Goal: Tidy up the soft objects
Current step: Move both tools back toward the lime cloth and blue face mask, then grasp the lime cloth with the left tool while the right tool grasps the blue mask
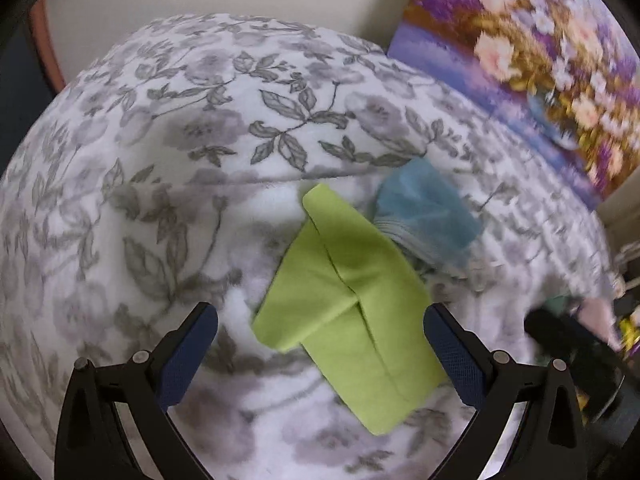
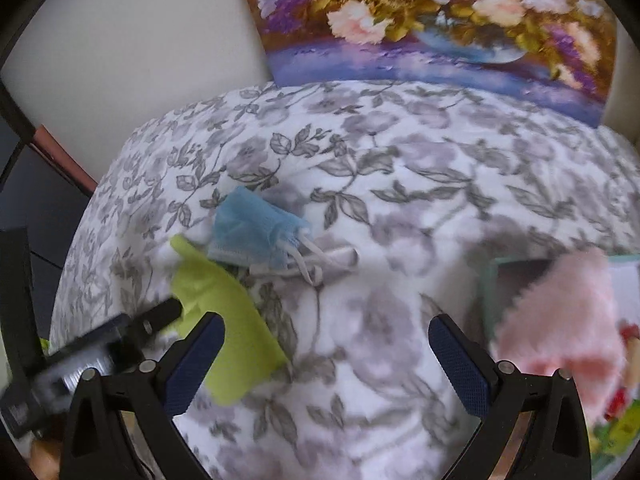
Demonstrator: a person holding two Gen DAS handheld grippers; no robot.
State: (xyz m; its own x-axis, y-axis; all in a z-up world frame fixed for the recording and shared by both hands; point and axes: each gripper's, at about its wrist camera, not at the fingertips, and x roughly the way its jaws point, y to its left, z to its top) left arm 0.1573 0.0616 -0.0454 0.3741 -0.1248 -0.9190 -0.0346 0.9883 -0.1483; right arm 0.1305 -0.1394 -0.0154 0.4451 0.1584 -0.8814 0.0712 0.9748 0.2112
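This looks like a home, most likely a bedroom. A soft fleece blanket [image 1: 168, 168] printed with grey flowers and leaves covers a padded surface like a bed. A floral painting [image 2: 432, 20] of a vase of blossoms leans against the plain cream wall [image 2: 140, 48] behind it. Small household cloths lie scattered on the blanket.

A lime-green cloth [image 1: 344, 312] is lying on a white blanket [image 1: 160, 140] showing grey leaves; a light-blue mask [image 2: 256, 232] is sitting at two o'clock.
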